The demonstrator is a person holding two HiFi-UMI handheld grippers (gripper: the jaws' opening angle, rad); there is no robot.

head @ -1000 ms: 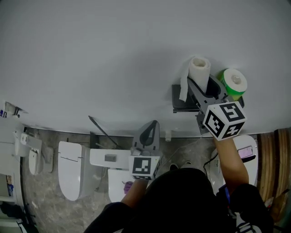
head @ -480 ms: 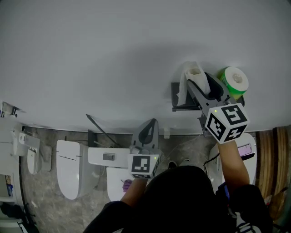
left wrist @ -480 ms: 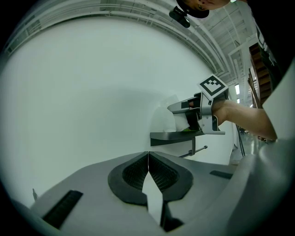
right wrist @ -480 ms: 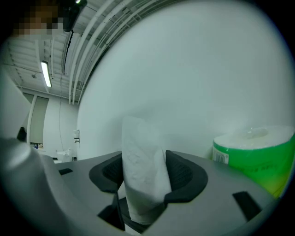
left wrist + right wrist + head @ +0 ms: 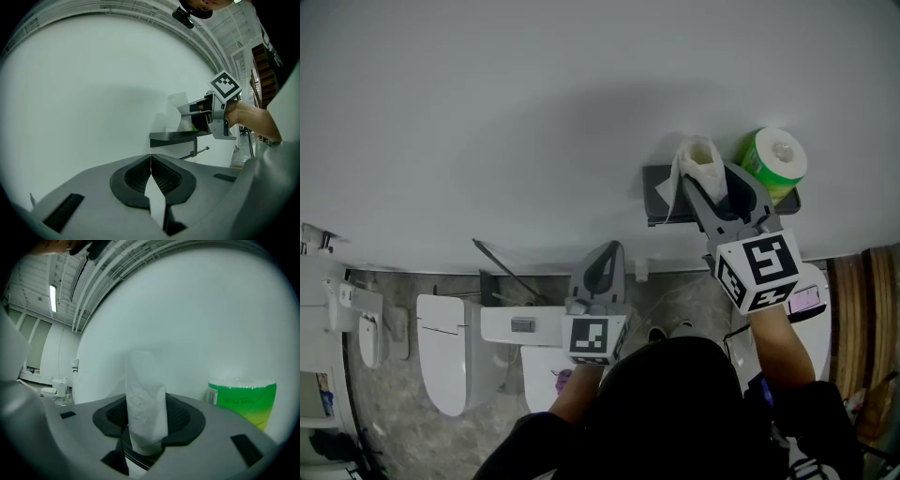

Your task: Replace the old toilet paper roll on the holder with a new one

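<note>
My right gripper (image 5: pixel 715 186) is up at the dark grey wall shelf (image 5: pixel 661 202) and shut on a white toilet paper roll (image 5: pixel 698 161). Its jaws have just been closing, and the roll (image 5: pixel 145 394) stands upright and squashed flat between the pads of that gripper (image 5: pixel 147 427). A new roll in green wrapping (image 5: pixel 773 161) stands on the shelf just to the right (image 5: pixel 243 401). My left gripper (image 5: pixel 605 267) hangs lower and to the left, shut with nothing held (image 5: pixel 151 176). In the left gripper view the shelf (image 5: pixel 173 136) has a bare holder bar (image 5: pixel 199 152) under it.
A plain white wall fills the background. Below on the floor are a white toilet (image 5: pixel 450 352) and a cistern (image 5: pixel 520 325). Wooden slats (image 5: pixel 862 309) run along the right edge. The person's arm (image 5: pixel 783 337) reaches up under the shelf.
The white roll was round between the right jaws a second ago; it is now pressed flat. The right gripper rolled a little and sank slightly. The left gripper stayed put.
</note>
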